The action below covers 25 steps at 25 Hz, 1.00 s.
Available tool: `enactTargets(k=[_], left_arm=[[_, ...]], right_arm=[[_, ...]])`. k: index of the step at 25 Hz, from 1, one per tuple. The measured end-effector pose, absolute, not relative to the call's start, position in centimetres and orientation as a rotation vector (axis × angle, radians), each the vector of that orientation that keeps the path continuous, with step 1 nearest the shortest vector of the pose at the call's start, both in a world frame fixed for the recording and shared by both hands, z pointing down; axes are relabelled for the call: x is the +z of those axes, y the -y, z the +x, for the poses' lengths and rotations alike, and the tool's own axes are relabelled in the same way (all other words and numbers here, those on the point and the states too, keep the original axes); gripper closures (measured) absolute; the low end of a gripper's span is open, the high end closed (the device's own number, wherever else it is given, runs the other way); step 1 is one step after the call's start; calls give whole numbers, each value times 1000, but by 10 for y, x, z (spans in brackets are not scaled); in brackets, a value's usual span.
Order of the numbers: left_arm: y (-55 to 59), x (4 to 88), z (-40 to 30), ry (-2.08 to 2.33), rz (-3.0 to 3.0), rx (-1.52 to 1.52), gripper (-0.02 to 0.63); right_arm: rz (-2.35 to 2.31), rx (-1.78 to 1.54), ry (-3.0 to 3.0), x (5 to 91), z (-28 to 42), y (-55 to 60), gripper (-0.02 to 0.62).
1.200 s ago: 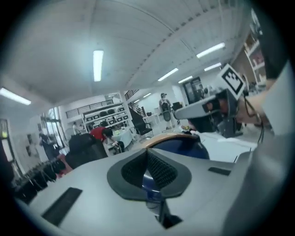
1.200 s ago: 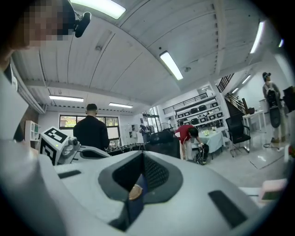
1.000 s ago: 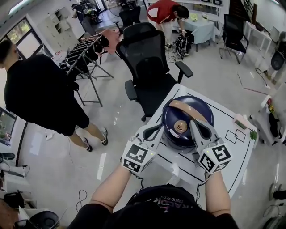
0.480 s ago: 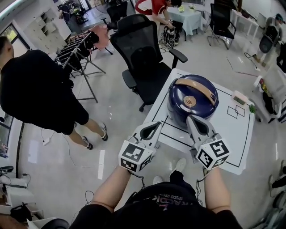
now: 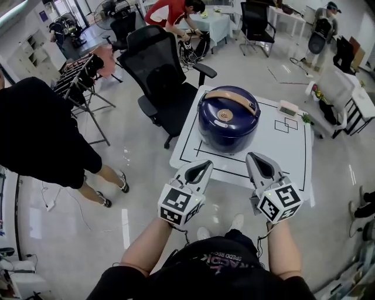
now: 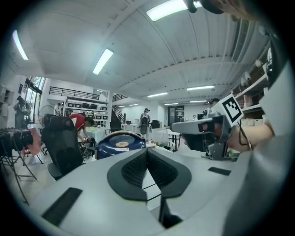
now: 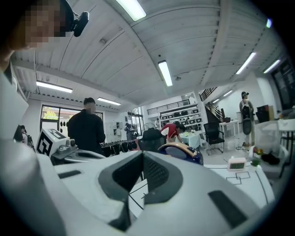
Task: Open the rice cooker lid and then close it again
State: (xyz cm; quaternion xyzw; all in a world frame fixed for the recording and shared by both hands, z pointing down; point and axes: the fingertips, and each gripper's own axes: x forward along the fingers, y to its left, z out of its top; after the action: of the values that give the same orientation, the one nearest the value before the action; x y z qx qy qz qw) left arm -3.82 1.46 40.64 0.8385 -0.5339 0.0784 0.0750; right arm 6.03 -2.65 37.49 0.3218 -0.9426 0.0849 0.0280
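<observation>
Fingers [image 6: 132, 169] together; head view shows cooker lid [image 5: 225, 124] down.

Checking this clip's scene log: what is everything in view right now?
rice cooker: one, dark blue with a tan handle, lid down, on the table
table: one, white with black lines, in front of the person
small device: one, white, at the table's far edge
office chair: one close by, black, at the table's far left; more farther back
bystander: one, in black, at left
person in red top: one, bent over at a far table
rack: one, dark, far left
left tool: grey, shut, empty, at the table's near edge
right tool: grey, shut, empty, at the table's near edge
</observation>
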Motion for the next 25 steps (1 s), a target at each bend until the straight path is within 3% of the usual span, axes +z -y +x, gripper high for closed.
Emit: enactTargets(k=[9,25], left_arm=[[-26,404,28,1581,2552,233,603],[-63,395,124,1915,2335,243,603]], right_arm=[[1026,198,2908,361,124,12,594],[748,283,3033,369,217,-10,594]])
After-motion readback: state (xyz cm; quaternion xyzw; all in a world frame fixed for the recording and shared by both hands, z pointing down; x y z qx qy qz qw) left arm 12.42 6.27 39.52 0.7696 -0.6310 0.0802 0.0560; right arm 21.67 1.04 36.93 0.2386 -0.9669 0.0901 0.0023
